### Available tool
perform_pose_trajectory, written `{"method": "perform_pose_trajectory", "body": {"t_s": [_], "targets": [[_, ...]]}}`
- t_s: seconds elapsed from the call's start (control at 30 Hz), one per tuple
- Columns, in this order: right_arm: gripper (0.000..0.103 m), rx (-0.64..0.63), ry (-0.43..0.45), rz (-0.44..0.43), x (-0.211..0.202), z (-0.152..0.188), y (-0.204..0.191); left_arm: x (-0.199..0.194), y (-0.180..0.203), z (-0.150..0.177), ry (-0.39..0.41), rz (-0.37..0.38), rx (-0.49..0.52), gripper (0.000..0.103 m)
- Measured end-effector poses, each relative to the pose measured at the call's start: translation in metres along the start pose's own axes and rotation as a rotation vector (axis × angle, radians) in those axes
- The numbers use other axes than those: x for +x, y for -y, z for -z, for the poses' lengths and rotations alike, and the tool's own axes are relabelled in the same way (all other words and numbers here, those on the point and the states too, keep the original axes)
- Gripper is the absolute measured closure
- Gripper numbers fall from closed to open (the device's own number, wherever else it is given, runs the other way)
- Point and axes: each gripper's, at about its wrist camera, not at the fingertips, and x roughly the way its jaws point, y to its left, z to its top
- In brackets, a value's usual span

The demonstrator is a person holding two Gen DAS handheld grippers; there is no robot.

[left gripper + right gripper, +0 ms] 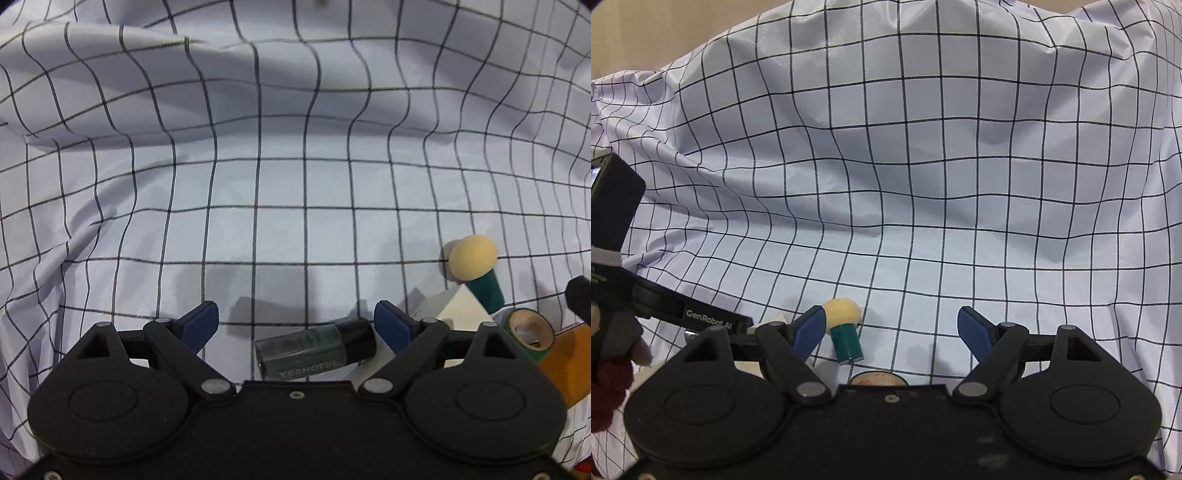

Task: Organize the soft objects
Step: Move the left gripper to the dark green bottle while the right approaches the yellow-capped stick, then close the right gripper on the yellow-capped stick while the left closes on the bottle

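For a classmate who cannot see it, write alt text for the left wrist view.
An open left gripper hovers over a dark green bottle lying on a checked cloth. At right sit a yellow-headed sponge applicator, a white block and a tape roll.

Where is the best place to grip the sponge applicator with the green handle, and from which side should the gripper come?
Probably the green handle of the sponge applicator, not its soft yellow head. It lies tilted on the checked cloth, handle end toward the camera. The open right gripper could come from above, one finger on each long side of the handle.
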Motion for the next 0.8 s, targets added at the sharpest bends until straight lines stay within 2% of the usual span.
{"method": "perform_pose_trajectory", "body": {"t_s": [0.17, 0.27, 0.3, 0.37, 0.47, 0.67, 0.8], "targets": [[0.025, -0.001, 0.0, 0.013, 0.003, -0.001, 0.001, 0.005, -0.001, -0.006, -0.026, 0.009, 0.0, 0.018], [0.025, -0.005, 0.002, 0.015, 0.004, -0.003, 0.002, 0.011, -0.008, -0.011, -0.052, 0.092, -0.048, 0.039], [0.025, -0.008, 0.002, 0.015, 0.005, -0.003, 0.001, 0.013, -0.011, -0.011, -0.057, 0.116, -0.072, 0.043], [0.025, -0.013, 0.005, 0.02, 0.006, -0.005, 0.001, 0.013, -0.015, -0.011, -0.042, 0.124, -0.093, 0.045], [0.025, -0.019, 0.002, 0.027, 0.011, -0.008, 0.0, 0.009, -0.02, -0.01, -0.012, 0.108, -0.095, 0.056], [0.025, -0.016, -0.043, 0.015, 0.028, -0.012, -0.003, 0.006, -0.038, -0.02, 0.016, 0.075, -0.107, 0.057], [0.025, -0.042, -0.086, -0.015, 0.043, -0.013, -0.012, 0.004, -0.039, -0.018, 0.013, 0.092, -0.113, 0.054]]}}
